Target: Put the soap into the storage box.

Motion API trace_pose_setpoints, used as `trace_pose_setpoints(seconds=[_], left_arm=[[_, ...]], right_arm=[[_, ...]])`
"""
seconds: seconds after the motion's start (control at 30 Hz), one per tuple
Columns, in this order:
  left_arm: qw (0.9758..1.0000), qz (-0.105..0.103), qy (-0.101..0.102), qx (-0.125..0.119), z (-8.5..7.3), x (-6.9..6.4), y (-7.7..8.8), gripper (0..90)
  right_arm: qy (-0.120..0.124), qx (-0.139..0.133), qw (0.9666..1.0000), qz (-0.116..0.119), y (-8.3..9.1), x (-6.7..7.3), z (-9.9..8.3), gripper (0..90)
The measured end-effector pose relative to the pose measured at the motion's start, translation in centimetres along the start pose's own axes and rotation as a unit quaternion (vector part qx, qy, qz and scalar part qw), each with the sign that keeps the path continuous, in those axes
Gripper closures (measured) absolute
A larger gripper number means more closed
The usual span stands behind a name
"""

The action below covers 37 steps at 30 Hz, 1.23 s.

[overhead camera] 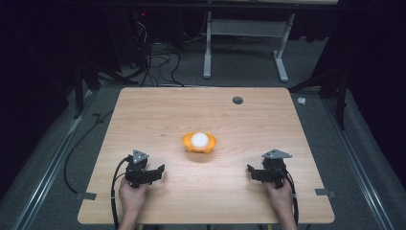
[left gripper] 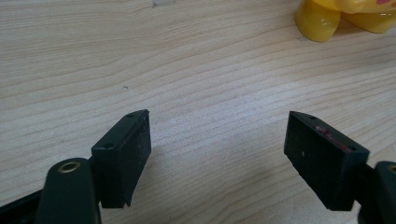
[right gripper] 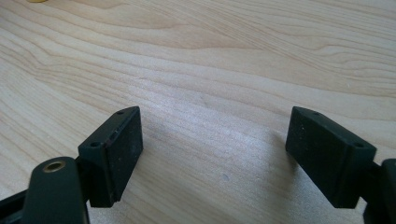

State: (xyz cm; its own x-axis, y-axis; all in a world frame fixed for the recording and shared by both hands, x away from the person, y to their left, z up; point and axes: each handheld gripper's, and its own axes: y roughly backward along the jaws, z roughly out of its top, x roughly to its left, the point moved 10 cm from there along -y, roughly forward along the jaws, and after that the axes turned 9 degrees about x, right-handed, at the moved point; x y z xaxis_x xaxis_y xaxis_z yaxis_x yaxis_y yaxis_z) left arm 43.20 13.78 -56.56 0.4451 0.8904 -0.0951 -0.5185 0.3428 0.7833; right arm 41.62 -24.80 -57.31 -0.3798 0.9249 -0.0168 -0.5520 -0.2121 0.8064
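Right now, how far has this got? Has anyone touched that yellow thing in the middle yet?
Nothing looks done. The yellow toy, with something round and white on top, sits alone mid-table, untouched. The left gripper and right gripper rest near the front edge, jaws wide open and empty, well short of the toy. Reaching for it and gripping it are all left to do.

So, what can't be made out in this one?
- Orange toy: too small in the high view to identify; its white top is washed out by glare.
- Same toy in the left gripper view: cut off by the top edge.
- Dark round spot on the table: too small to tell.
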Motion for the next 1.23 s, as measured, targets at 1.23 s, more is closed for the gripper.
trace_pose_setpoints(seconds=[1.23], left_arm=[[0.9992, 0.028, -0.029, -0.002, -0.1, -0.6, -1.2, 20.9]], right_arm=[[-0.001, 0.000, 1.0000, -0.001, 0.0, 0.0, 0.0, 19.8]])
